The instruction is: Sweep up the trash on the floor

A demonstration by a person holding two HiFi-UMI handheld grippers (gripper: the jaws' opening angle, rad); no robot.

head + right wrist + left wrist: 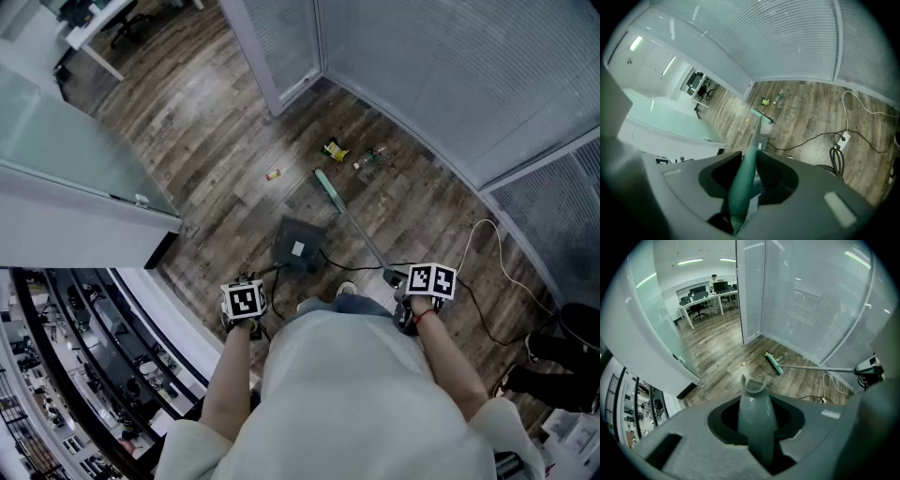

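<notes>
My left gripper (757, 425) jaws grip the dustpan (298, 246) handle; right gripper (743, 180) jaws clamp the broom (328, 190) handle. Trash (335, 149) lies on the floor (234, 141) far ahead of both jaws, just past the broom head.

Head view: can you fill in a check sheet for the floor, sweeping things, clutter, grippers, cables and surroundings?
Surface: wooden floor.
Job's things: broom, head down beside the trash; dustpan on the floor; yellow wrapper, small bottle, scrap, all unswept.
Clutter: dark items at right edge, kind unclear.
Grippers: left gripper shut on dustpan handle; right gripper shut on broom pole.
Cables: black cable past the dustpan; white cable near the wall.
Surroundings: glass walls with blinds; office desks beyond.
</notes>
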